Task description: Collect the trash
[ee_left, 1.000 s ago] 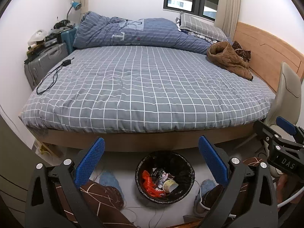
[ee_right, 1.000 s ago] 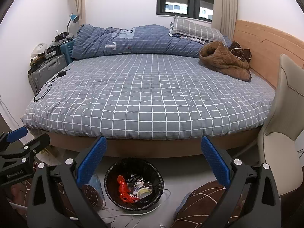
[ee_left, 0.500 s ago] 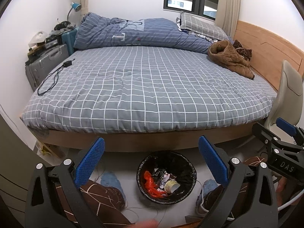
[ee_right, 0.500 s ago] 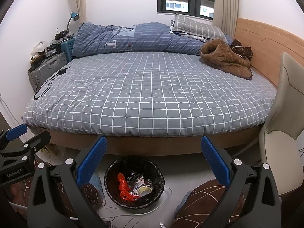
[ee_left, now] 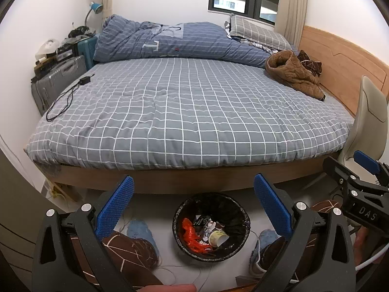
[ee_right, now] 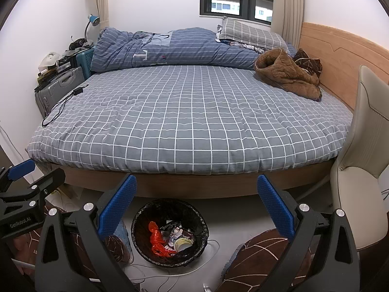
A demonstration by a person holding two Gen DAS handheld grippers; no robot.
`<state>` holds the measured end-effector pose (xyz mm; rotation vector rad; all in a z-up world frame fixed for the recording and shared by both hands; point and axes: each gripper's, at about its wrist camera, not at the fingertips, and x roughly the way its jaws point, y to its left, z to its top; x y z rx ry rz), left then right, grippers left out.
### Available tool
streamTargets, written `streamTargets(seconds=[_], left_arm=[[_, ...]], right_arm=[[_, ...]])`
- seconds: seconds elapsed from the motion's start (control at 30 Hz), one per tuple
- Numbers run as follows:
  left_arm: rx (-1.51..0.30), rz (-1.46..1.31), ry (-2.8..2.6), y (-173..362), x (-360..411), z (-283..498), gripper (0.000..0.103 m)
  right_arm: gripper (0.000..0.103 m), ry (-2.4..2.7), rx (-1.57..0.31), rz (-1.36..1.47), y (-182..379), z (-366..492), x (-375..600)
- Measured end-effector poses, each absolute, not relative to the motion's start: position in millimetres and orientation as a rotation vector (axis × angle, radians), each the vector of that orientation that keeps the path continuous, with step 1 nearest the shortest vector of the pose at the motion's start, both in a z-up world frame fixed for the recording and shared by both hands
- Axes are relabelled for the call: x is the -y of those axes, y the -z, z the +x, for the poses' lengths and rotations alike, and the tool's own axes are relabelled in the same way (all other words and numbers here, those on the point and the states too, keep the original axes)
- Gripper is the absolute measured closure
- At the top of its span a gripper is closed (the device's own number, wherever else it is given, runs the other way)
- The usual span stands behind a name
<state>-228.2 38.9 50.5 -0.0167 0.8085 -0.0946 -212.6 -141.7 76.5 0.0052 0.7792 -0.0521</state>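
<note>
Left wrist view: my left gripper [ee_left: 193, 206] hangs over the bedroom floor with its blue-padded jaws spread wide and nothing between them. The trash bin [ee_left: 211, 227], black-lined and round, stands on the floor directly below and ahead of the gap, close to the foot-side edge of the bed [ee_left: 189, 112]. Inside lie an orange wrapper [ee_left: 192, 234], a paper cup [ee_left: 217, 238] on its side with the mouth turned toward the bin's right wall, and some dark packets I cannot identify. My right gripper [ee_left: 359, 189] enters at the right edge; from here I cannot tell how its jaws stand.

Right wrist view: the right gripper [ee_right: 197, 206] is likewise wide open and empty. The bin [ee_right: 169, 231] now sits below and a little left of the gap's centre, so I judge the left gripper the better aligned of the two, and a straight descent would reach the rim. The left gripper [ee_right: 26, 189] shows at the left edge.

The room: a grey checked sheet covers the bed, bare in the middle; a charger cable [ee_right: 60, 107] trails along its left edge, a brown jacket [ee_right: 287, 75] lies by the wooden headboard [ee_right: 340, 56], and a folded blue duvet [ee_right: 158, 48] runs along the far edge. Suitcases [ee_right: 60, 85] stand at the left wall, a cream chair [ee_right: 359, 158] at the bed's right corner. Thin white cords [ee_right: 170, 275] cross the pale floor near the bin.
</note>
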Motion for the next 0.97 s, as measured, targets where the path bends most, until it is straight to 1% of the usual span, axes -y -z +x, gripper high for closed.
streamTargets(seconds=[0.97], left_arm=[[-0.824, -0.025, 0.095, -51.2, -40.2, -225.4, 0.006]], right_arm=[[0.008, 0.047, -0.778, -0.001, -76.0, -211.0, 136.0]])
